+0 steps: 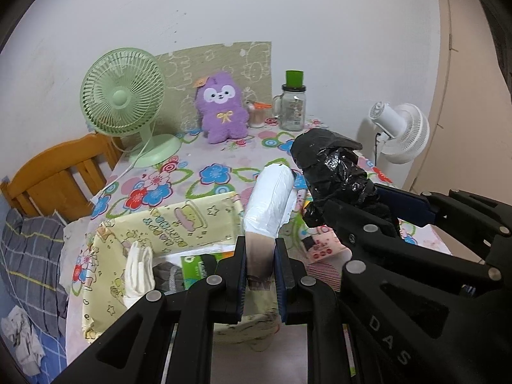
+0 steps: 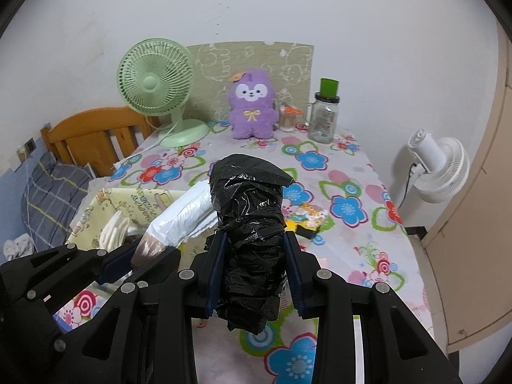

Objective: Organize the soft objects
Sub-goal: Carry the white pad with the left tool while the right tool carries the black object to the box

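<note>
My left gripper [image 1: 260, 272] is shut on a white plastic-wrapped roll [image 1: 270, 201] and holds it up over the yellow cartoon-print box [image 1: 99, 291]; the roll also shows in the right wrist view [image 2: 185, 214]. My right gripper [image 2: 256, 268] is shut on a black plastic bag bundle [image 2: 249, 211], held above the flowered tablecloth [image 2: 352, 176]. The bundle shows just right of the roll in the left wrist view [image 1: 332, 169]. The box holds folded white cloth [image 1: 139, 265], a green packet [image 1: 195, 264] and grey fabric. A purple plush toy [image 1: 222, 108] sits at the table's back.
A green desk fan [image 1: 123, 99] stands back left with its cord across the table. A glass jar with a green lid [image 1: 292, 105] and a small cup [image 1: 257, 113] stand beside the plush. A white fan [image 1: 400, 131] stands off the right edge. A wooden headboard [image 1: 54, 172] is left.
</note>
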